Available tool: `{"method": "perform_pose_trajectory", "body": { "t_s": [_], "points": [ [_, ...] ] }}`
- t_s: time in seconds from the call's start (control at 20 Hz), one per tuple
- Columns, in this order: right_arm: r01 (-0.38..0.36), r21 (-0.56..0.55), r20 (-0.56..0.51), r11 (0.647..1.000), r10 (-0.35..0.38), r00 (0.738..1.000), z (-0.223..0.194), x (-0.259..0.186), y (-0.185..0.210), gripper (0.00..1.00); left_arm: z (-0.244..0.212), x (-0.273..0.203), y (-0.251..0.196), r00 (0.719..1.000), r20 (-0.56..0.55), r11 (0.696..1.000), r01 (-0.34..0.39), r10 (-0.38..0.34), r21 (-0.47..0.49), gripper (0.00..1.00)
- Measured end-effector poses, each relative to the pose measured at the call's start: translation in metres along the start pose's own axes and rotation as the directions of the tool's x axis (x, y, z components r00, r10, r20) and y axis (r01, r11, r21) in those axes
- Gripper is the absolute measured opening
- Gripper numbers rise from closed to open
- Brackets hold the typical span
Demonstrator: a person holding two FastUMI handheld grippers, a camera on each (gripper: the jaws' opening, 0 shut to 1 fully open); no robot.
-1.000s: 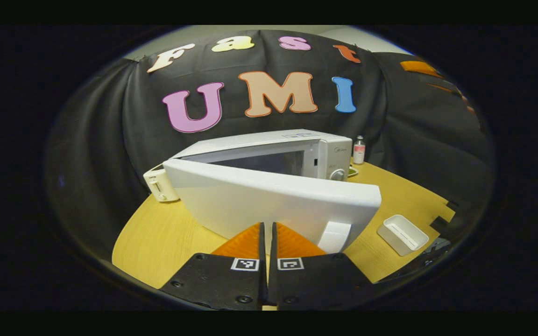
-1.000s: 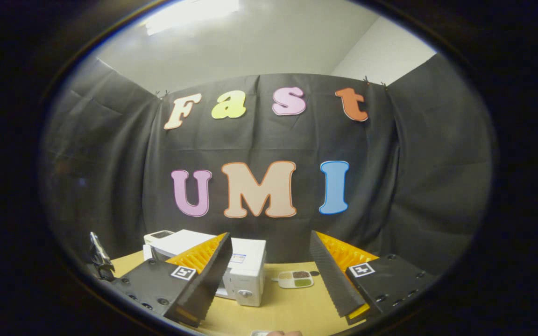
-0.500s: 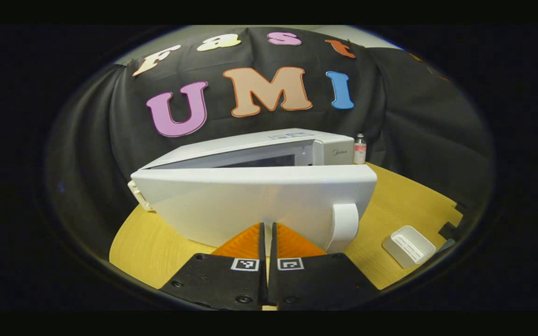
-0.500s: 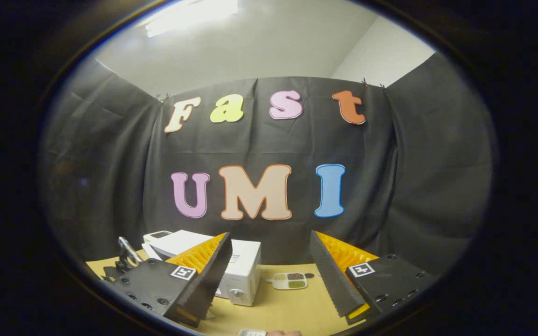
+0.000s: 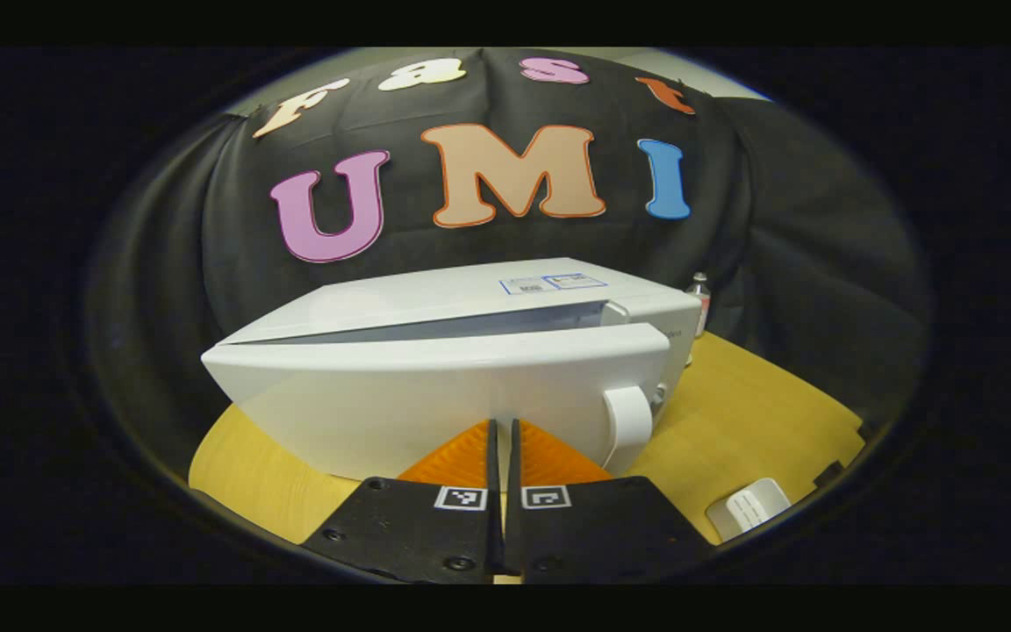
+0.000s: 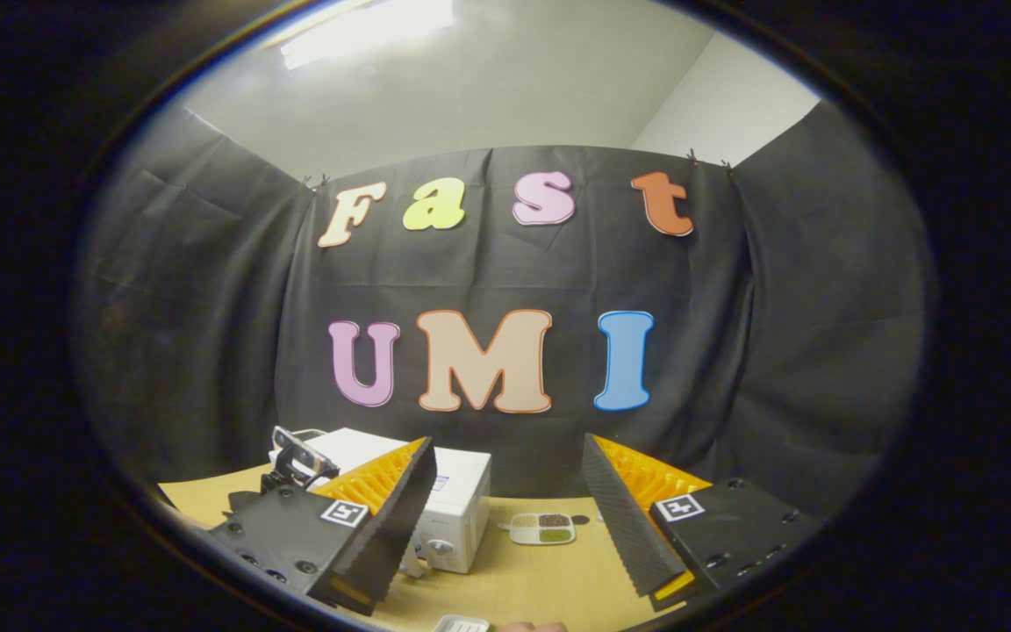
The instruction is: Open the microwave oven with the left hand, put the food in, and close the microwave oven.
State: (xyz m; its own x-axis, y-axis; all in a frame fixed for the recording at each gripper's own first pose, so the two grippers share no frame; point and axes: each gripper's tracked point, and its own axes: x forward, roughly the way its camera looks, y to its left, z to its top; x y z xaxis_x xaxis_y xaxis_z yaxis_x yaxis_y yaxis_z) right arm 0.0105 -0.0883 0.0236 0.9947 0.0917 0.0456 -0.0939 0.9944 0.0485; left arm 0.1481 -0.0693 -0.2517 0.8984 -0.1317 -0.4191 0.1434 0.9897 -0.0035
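Door: the microwave oven door point(image 5: 435, 395) is swinging in from wide open a second ago to a thin gap now.
Left gripper point(image 5: 502, 456): jaws together, pressing against the door.
Right gripper point(image 6: 505, 518): jaws apart, empty, hovering over the bench point(image 6: 541, 570).
Microwave oven point(image 5: 470, 298): nearly closed; the closing step is almost done.

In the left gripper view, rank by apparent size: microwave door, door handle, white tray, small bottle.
1. microwave door
2. door handle
3. white tray, partly cut off at the edge, so unsure against the handle
4. small bottle, farthest and half hidden
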Motion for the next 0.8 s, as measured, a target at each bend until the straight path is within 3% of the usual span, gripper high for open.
{"method": "perform_pose_trajectory", "body": {
  "t_s": [0.8],
  "points": [
    [0.019, 0.016, 0.001, 1.0, -0.019, 1.0, -0.008, 0.009, -0.004, 0.96, 0.012, 0.033, -0.015, 0.999, -0.032, 0.998, 0.04, -0.042, -0.056, 0.02]
  ]
}}
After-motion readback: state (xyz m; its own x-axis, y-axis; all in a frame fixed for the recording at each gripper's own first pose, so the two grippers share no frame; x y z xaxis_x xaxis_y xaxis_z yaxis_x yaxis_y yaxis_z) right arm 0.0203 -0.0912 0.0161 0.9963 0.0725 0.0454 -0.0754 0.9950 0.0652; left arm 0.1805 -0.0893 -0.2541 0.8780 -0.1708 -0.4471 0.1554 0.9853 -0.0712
